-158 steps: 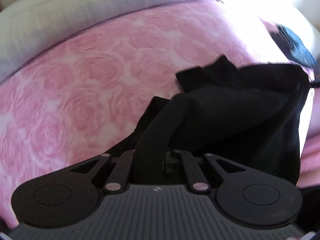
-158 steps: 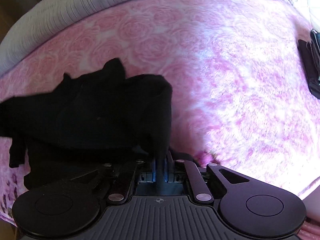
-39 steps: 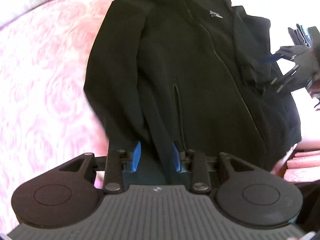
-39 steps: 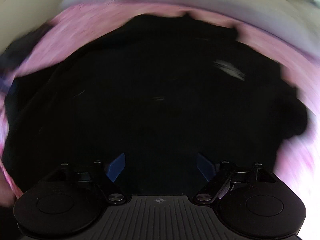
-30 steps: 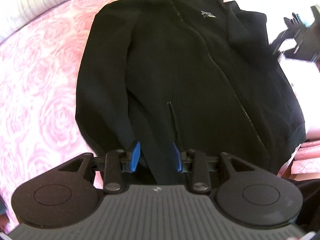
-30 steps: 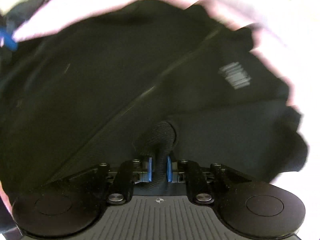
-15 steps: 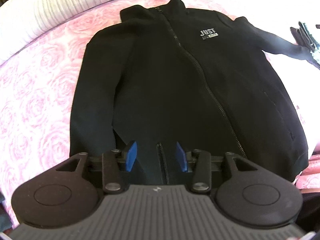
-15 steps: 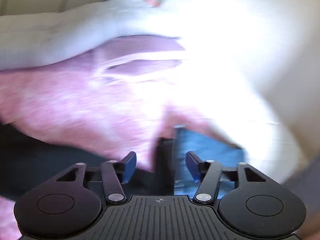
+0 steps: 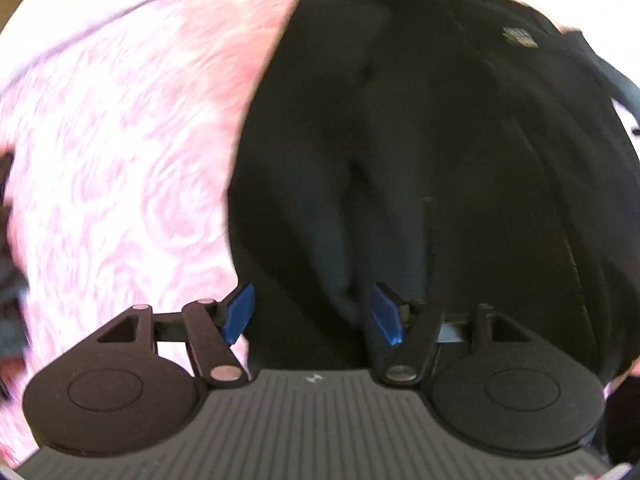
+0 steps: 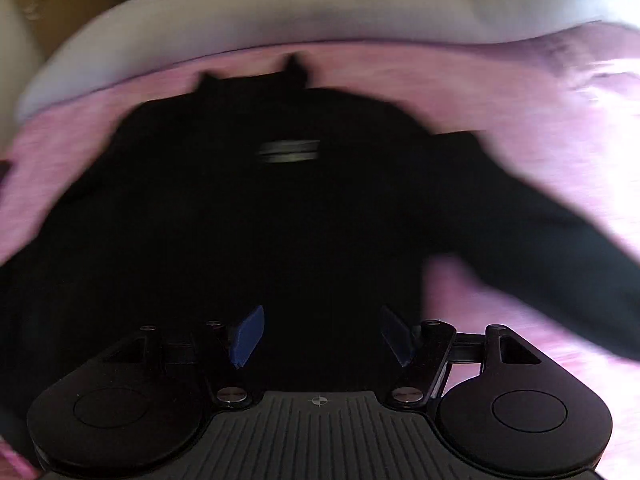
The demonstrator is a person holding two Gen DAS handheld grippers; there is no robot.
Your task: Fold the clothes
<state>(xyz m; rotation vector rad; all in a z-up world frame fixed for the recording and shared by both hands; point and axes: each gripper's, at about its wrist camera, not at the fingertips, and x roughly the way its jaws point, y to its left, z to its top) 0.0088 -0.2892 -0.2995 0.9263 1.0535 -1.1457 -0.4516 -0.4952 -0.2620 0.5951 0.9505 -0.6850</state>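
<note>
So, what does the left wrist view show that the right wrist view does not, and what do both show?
Only the left wrist view: the rose pattern of the pink bedspread beside the black jacket, and the jacket's left sleeve lying along the body, its lower end between the blue pads of the left tongs.

Only the right wrist view: the pale striped bedding beyond the collar, and the right sleeve spread outward.

Both: the jacket flat and face up, its chest logo blurred, and tongs (right ones) opening, with pads clear of the cloth.
</note>
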